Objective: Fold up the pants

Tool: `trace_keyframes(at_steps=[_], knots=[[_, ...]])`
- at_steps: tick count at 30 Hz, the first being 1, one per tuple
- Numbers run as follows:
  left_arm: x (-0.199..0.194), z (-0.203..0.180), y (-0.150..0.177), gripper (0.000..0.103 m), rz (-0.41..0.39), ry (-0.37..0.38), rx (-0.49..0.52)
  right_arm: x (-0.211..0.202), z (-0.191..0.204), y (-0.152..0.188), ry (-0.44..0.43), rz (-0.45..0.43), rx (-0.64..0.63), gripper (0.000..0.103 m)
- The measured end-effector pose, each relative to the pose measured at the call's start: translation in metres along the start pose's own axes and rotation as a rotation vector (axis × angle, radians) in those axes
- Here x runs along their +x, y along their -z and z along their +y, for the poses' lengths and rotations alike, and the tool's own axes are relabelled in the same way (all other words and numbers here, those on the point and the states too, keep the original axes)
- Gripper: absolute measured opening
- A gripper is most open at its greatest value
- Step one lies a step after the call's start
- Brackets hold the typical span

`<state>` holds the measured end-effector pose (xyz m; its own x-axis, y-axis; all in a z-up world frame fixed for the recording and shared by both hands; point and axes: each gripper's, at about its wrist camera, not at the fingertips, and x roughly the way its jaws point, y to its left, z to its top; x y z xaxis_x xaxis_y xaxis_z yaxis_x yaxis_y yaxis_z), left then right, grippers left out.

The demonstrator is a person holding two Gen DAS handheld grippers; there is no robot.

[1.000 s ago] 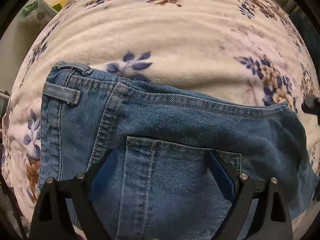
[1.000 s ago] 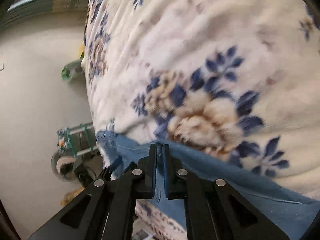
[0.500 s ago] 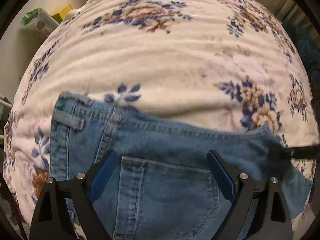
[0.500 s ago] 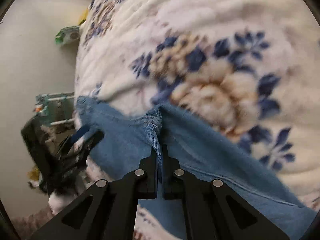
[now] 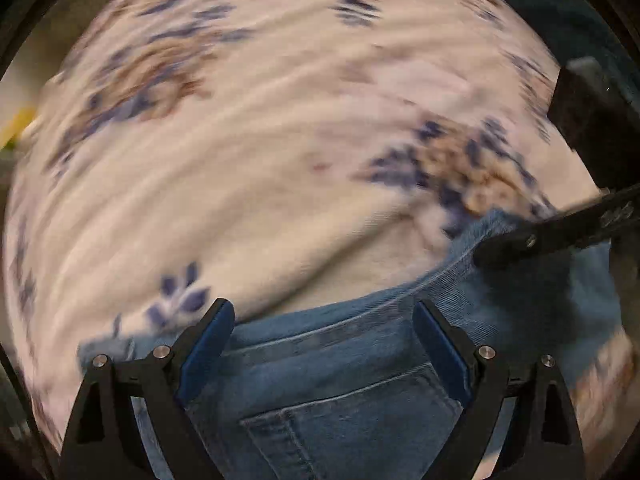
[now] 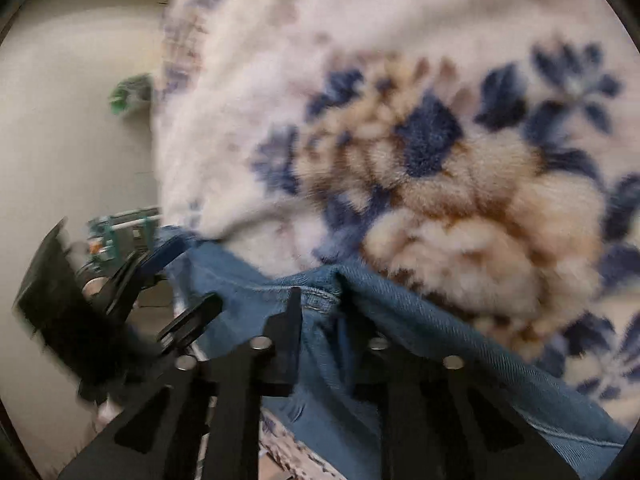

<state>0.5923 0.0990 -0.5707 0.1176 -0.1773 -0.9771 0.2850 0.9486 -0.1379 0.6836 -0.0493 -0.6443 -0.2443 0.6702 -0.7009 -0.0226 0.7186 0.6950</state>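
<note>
A floral blanket [image 5: 280, 152] covers the bed and fills most of both views, cream with blue and tan flowers, soft enough to drag along with anything pulled over it. On it lie the pants [image 5: 360, 392], blue jeans, at the near edge of the bed with the waistband and a back pocket facing up; both views are smeared by motion, so fine detail is lost. The left hand-held gripper [image 5: 324, 344] hangs over the waistband near the pocket with its jaws spread wide and nothing pinched between its blue pads [image 5: 206, 344]. The right hand-held gripper [image 6: 320, 312] sits at the far edge of the denim, where a bunched seam [image 6: 320, 294] lies between its fingers; its jaws have just been opening from a tight pinch, and the cloth looks loose in the gap rather than clamped. This reads as letting go after a fold or a tug. To do it well, I would let the right jaws clear the seam fully before lifting straight away, so the edge is not flicked back, and bring the left gripper down on the waistband only once the cloth lies still and flat.
</note>
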Motion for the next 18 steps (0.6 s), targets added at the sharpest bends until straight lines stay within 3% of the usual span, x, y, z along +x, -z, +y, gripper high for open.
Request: trace_keyframes(at_steps=[2, 5, 9, 10, 11, 14, 18], knots=[[0.001, -0.008, -0.006, 0.092, 0.03, 0.07, 0.094, -0.014, 0.005, 0.011, -0.069, -0.025, -0.018, 0.013], [0.009, -0.028, -0.012, 0.092, 0.104, 0.149, 0.241, -0.02, 0.012, 0.025, -0.106, -0.027, -0.05, 0.013], [0.033, -0.049, -0.01, 0.091, 0.226, 0.164, 0.386, -0.024, 0.01, 0.026, -0.136, -0.031, -0.057, 0.013], [0.038, -0.049, -0.01, 0.087, 0.232, 0.17, 0.385, -0.023, 0.007, 0.025, -0.147, -0.028, -0.051, 0.013], [0.04, -0.048, -0.01, 0.07, 0.228, 0.183, 0.373, -0.02, 0.007, 0.025, -0.152, -0.023, -0.048, 0.013], [0.043, -0.043, -0.006, 0.039, 0.202, 0.226, 0.304, -0.005, -0.004, 0.026, -0.186, 0.015, 0.017, 0.023], [0.041, -0.036, 0.001, 0.033, 0.145, 0.225, 0.248, 0.008, -0.022, 0.024, -0.165, 0.053, 0.07, 0.038]])
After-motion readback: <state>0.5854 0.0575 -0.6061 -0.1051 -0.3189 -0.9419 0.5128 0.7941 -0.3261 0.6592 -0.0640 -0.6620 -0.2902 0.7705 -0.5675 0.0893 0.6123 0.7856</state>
